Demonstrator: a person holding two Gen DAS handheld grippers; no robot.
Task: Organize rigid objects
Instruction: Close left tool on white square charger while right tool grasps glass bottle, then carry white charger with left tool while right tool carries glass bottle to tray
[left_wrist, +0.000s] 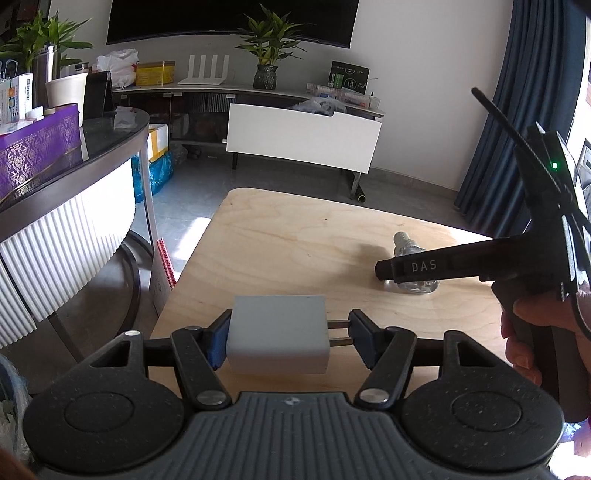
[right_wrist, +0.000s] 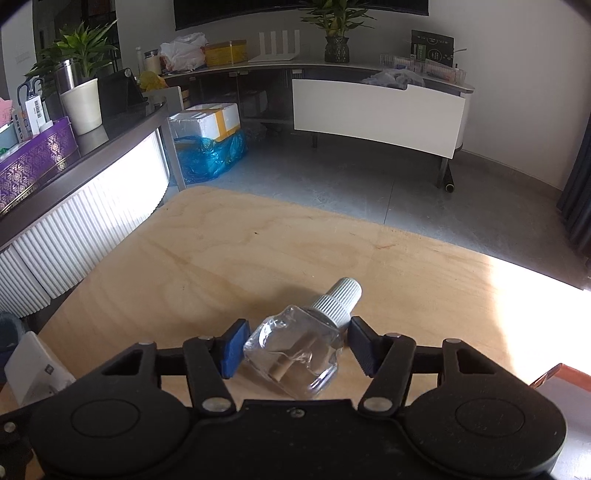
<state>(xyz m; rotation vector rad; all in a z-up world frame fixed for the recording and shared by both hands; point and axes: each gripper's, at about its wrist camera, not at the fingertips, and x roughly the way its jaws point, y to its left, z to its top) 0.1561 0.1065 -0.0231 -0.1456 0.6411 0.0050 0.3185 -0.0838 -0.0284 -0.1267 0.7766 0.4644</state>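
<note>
Left wrist view — left claw (left_wrist: 289, 341) around charger (left_wrist: 277, 334), contact seemingly partial, bottle (left_wrist: 413, 269) half-hidden.

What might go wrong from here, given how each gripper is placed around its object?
1. The left gripper meets the white charger with one pad on its body and the other at its metal prongs, so it may twist or slip.
2. The glass bottle lies tilted between the right gripper's open jaws; closing could pinch a corner and spin it.
3. Once freed, it might roll on its ribbed cap across the wooden table.
</note>
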